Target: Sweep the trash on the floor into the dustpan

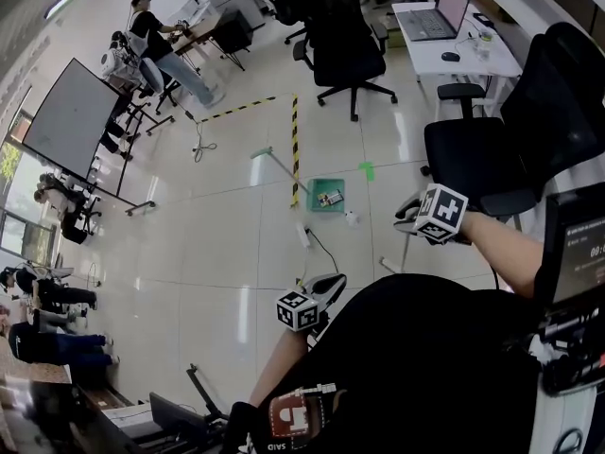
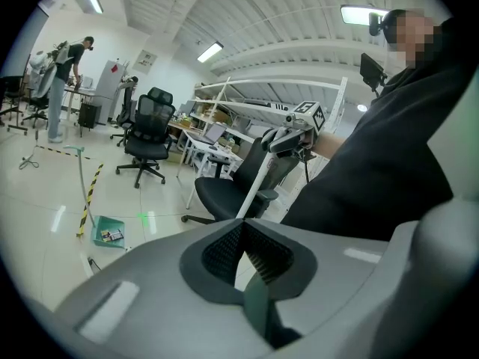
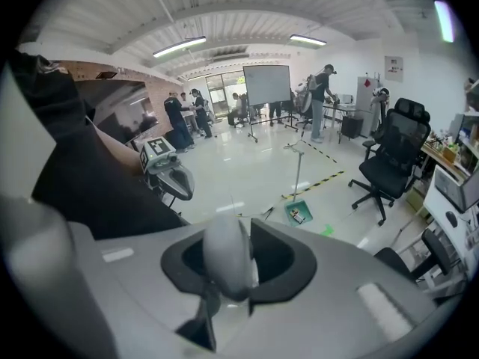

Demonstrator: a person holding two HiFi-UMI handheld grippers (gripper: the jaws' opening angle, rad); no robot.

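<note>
In the head view, the green dustpan [image 1: 326,195] sits on the floor [image 1: 236,253] ahead of you with scraps inside it. A white scrap [image 1: 351,218] lies just beside it.

In the left gripper view, your left claw [image 2: 241,236] is pressed together at the tips, pinching nothing.

In the right gripper view, your right claw [image 3: 230,264] pinches the rounded end of a pale pole [image 3: 224,249].

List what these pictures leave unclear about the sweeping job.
Trash in dustpan: too small to identify, every view.
White pole in right gripper: lower end hidden behind left gripper, left gripper view.
White bit on floor beside dustpan: too small, head view.
</note>
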